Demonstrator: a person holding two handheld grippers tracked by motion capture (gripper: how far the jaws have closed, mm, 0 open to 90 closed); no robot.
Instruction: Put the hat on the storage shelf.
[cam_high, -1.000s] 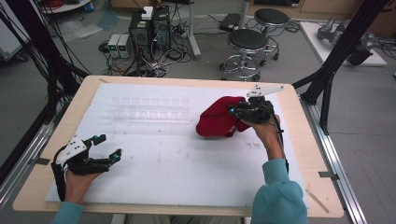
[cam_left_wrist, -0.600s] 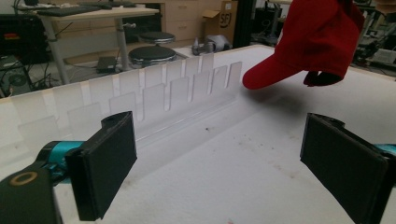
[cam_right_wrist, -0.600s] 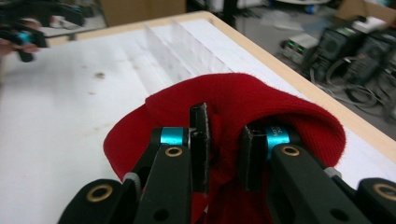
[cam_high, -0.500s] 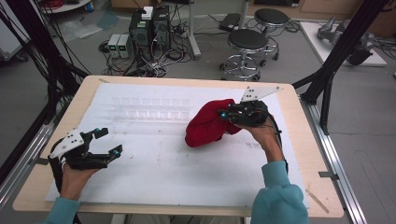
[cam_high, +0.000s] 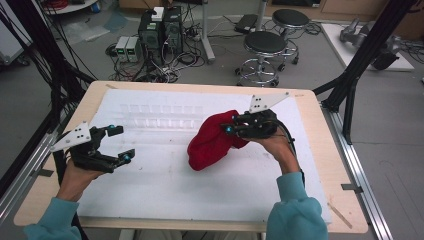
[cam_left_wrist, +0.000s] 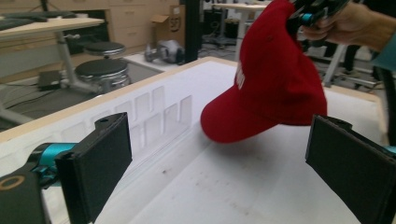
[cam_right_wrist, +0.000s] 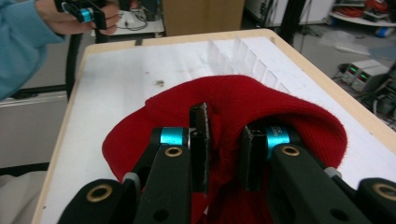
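Observation:
A red baseball cap (cam_high: 212, 142) hangs over the middle right of the white mat (cam_high: 165, 190), its brim pointing down and left. My right gripper (cam_high: 229, 129) is shut on the cap's crown fabric and holds it up off the mat. In the right gripper view the black pads pinch a fold of the cap (cam_right_wrist: 243, 102) at the right gripper (cam_right_wrist: 224, 140). My left gripper (cam_high: 122, 144) hovers at the mat's left side, open and holding nothing. In the left gripper view the cap (cam_left_wrist: 275, 79) hangs ahead of the wide-apart jaws of the left gripper (cam_left_wrist: 217, 158).
A clear divided plastic tray (cam_high: 160, 115) lies along the far part of the mat. The wooden table edge (cam_high: 330, 165) borders the mat on the right. Two stools (cam_high: 265, 45) and computer boxes (cam_high: 160, 30) stand on the floor beyond the table.
My right gripper has carried the cap leftward and slightly up, so it now hangs more freely. My left gripper has risen off the mat and shifted a little.

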